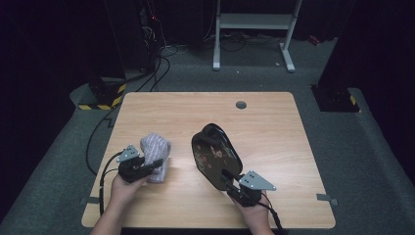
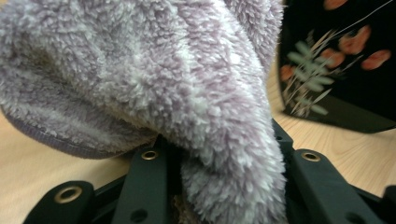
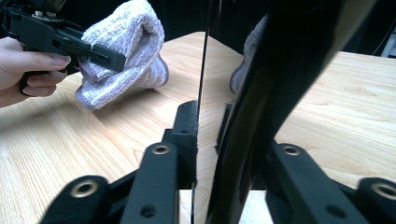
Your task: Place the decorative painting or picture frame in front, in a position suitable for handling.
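A fluffy lilac-grey cloth (image 1: 155, 149) is bunched at the left of the wooden table (image 1: 274, 122), its lower end touching the top. My left gripper (image 1: 159, 164) is shut on it. In the left gripper view the cloth (image 2: 163, 84) fills the gap between my jaws. A black lacquer plate (image 1: 215, 154) painted with orange flowers stands tilted on edge at mid-table. My right gripper (image 1: 226, 176) is shut on its near rim. The right gripper view has the glossy plate (image 3: 280, 70) rising between my jaws, with the cloth (image 3: 126, 51) and left gripper (image 3: 107, 58) beyond.
A round cable hole (image 1: 241, 105) sits near the table's far edge. Behind the table stand a white metal frame (image 1: 254, 29) and, on the floor at the left, cables (image 1: 147, 73) and a yellow-black striped block (image 1: 105, 95).
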A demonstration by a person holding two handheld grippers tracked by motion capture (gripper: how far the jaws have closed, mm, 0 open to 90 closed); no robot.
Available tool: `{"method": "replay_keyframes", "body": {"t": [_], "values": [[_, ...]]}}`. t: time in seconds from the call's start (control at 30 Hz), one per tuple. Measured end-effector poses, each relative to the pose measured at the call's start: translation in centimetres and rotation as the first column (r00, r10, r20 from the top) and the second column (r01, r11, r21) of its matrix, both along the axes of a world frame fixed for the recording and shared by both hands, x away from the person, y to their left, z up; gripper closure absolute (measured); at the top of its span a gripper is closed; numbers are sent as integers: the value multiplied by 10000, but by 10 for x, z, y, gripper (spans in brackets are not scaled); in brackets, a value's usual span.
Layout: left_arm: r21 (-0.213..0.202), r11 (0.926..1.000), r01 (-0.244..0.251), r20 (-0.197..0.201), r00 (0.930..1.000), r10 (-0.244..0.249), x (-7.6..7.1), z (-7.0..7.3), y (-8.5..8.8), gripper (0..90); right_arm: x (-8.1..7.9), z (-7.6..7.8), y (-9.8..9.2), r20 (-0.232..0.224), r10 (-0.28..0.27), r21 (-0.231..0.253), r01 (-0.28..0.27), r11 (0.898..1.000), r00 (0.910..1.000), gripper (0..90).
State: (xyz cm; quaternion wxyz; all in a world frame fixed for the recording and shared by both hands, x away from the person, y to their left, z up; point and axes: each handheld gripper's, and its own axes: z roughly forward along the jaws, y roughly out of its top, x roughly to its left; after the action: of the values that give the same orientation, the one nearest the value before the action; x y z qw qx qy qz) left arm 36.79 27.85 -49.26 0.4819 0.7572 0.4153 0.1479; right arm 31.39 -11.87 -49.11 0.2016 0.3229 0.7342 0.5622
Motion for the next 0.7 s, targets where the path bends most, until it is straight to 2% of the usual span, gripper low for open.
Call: {"method": "replay_keyframes", "body": {"t": [0.1, 0.2, 0.3, 0.4, 0.6, 0.7], "values": [[412, 9991, -102, -251, 9996, 113, 1, -5, 3, 622, -1, -1, 1, -92, -41, -67, 40, 10000, 9999, 667], [488, 9987, -158, -445, 9988, 180, 3, -8, 6, 615, -2, -2, 0, -213, -62, -156, 58, 9999, 9998, 649], [811, 9964, -232, -772, 9966, 295, 7, -13, 4, 602, -3, -3, -3, -383, -105, -175, 99, 9998, 9992, 636], [1038, 9943, -261, -872, 9956, 352, 9, -16, 3, 592, -4, -4, -6, -509, -63, -182, 53, 9998, 9987, 623], [814, 9956, -461, -1026, 9932, 543, 13, -19, 6, 565, -8, -5, -13, -690, -124, -158, 114, 9998, 9975, 618], [795, 9954, -542, -970, 9934, 619, 13, -18, 7, 561, -10, -5, -15, -732, -131, -144, 121, 9998, 9972, 619]]}}
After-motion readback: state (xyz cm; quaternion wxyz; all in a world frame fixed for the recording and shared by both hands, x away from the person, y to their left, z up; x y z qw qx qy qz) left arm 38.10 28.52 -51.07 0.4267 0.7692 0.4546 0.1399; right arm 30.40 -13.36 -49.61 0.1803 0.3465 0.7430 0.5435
